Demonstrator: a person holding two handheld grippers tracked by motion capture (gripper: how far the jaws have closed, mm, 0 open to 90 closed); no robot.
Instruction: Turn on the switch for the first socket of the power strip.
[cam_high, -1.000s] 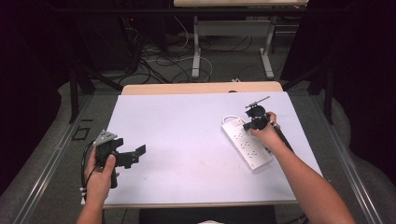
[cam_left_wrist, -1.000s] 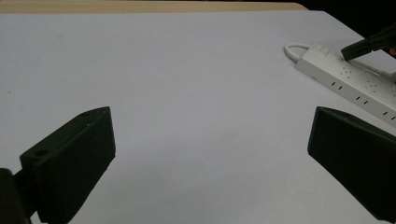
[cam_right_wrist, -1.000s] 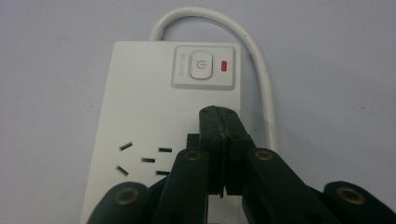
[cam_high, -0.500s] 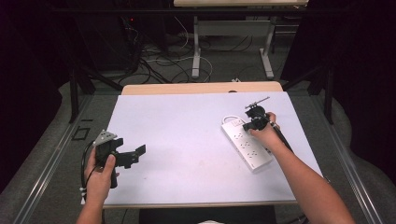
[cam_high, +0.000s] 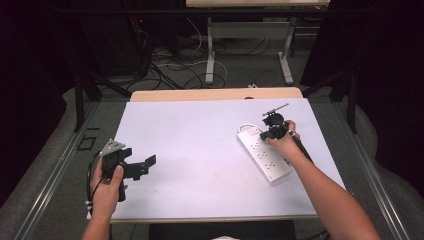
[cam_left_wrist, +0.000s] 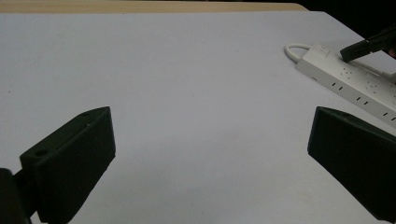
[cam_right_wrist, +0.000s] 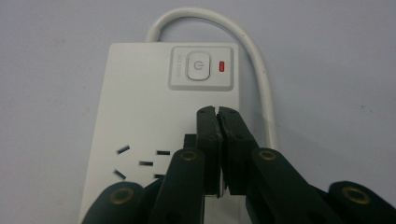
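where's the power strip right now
The white power strip lies on the table's right side in the high view, under the right gripper, whose shut jaws sit just below its power button.

The white power strip (cam_high: 263, 154) lies flat on the white table (cam_high: 200, 150), at about 3 o'clock from the table centre, its long axis running from 11 o'clock to 5 o'clock. Its far end carries a power button (cam_right_wrist: 197, 66) beside a red indicator (cam_right_wrist: 222, 66). A white cable (cam_right_wrist: 224, 28) loops out from that end.
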